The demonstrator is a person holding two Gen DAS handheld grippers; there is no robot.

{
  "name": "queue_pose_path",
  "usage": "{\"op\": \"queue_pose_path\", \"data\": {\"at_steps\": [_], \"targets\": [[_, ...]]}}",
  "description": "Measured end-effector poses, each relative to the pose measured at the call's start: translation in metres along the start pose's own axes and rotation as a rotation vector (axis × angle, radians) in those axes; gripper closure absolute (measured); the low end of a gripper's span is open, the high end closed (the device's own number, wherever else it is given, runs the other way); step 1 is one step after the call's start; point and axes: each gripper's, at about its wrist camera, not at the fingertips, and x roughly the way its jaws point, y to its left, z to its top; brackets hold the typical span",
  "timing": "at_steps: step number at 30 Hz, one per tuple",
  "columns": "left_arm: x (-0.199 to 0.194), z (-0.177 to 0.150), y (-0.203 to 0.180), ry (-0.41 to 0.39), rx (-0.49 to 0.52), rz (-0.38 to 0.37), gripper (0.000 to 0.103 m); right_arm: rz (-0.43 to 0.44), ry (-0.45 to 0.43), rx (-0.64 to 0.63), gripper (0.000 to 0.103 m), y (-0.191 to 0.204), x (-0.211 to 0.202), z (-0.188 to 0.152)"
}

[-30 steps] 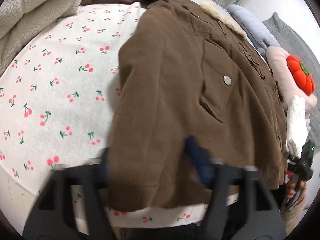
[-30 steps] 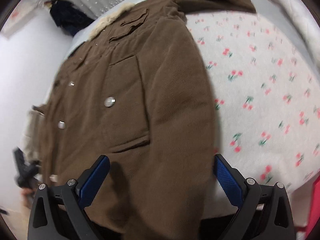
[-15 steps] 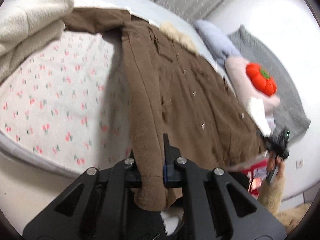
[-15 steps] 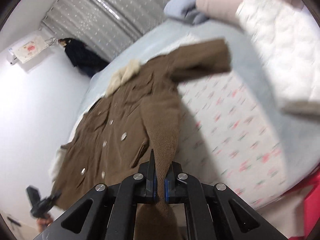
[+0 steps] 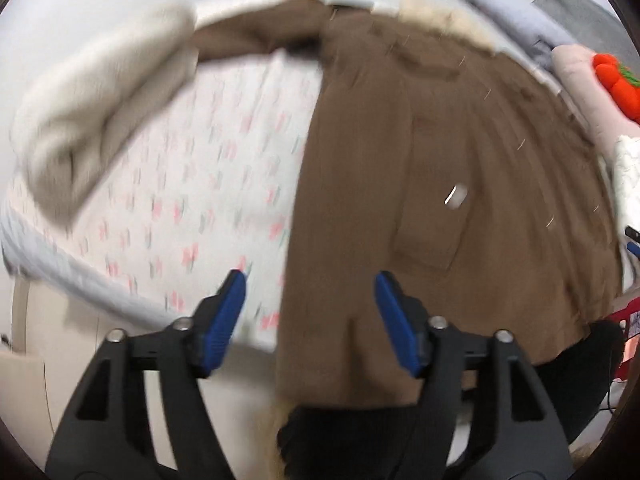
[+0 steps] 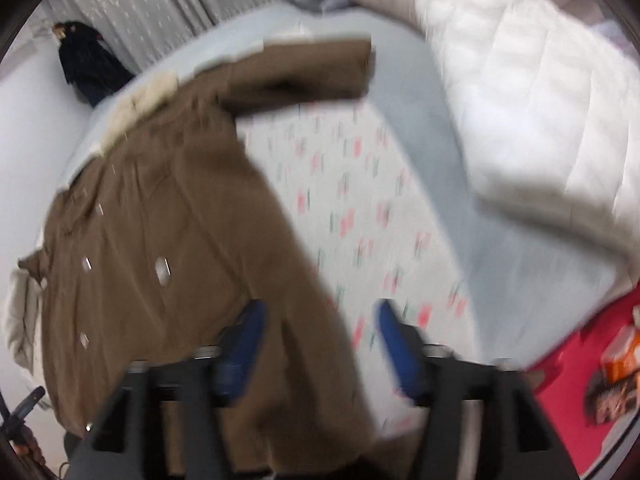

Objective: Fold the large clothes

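Looking down past my left tongs (image 5: 306,320), I see their blue jaws apart and opening, with the brown coat (image 5: 440,168) filling the centre and right of the frame and its hem passing between the jaws without being pinched. My right tongs (image 6: 316,344) are also apart and opening over the coat's edge, which sits at lower left of that blurred frame on the cherry-print sheet (image 6: 360,200), a white quilt (image 6: 540,100) at upper right.

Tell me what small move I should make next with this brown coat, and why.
Probably lower the left gripper onto the coat hem between its opening jaws and close. Both grippers are empty, the right gripper opening too, and the coat still lies unfolded on the cherry-print sheet.
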Motion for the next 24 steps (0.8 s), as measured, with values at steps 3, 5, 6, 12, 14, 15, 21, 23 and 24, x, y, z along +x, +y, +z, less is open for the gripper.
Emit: {"op": "queue_pose_path", "data": {"at_steps": [3,5,6,12,14,15,21,23,24], "targets": [[-0.004,0.038,-0.029,-0.054,0.058,-0.071,0.022,0.057,-0.046,0.025,0.024,-0.004,-0.002,0.042],[0.001,0.060,-0.056,-0.070,0.110,-0.101,0.022,0.103,-0.067,0.044,0.018,-0.006,0.006,0.073],[0.007,0.071,-0.070,-0.076,0.136,-0.115,0.022,0.107,-0.072,0.054,0.018,-0.006,0.014,0.088],[0.060,0.135,-0.159,-0.050,0.239,-0.182,0.022,0.019,-0.068,0.171,0.018,-0.027,0.077,0.160],[0.073,0.147,-0.178,-0.034,0.246,-0.200,0.022,0.043,-0.080,0.158,0.018,-0.019,0.087,0.174],[0.070,0.146,-0.187,-0.035,0.249,-0.210,0.022,0.068,-0.090,0.119,0.018,-0.011,0.088,0.176],[0.096,0.170,-0.236,-0.071,0.300,-0.265,0.022,-0.120,-0.122,-0.366,0.021,0.074,0.128,0.175],[0.106,0.183,-0.250,-0.082,0.316,-0.279,0.022,-0.256,-0.149,-0.408,0.035,0.081,0.147,0.180],[0.111,0.189,-0.255,-0.087,0.322,-0.282,0.022,-0.250,-0.154,-0.392,0.049,0.078,0.150,0.185]]}}
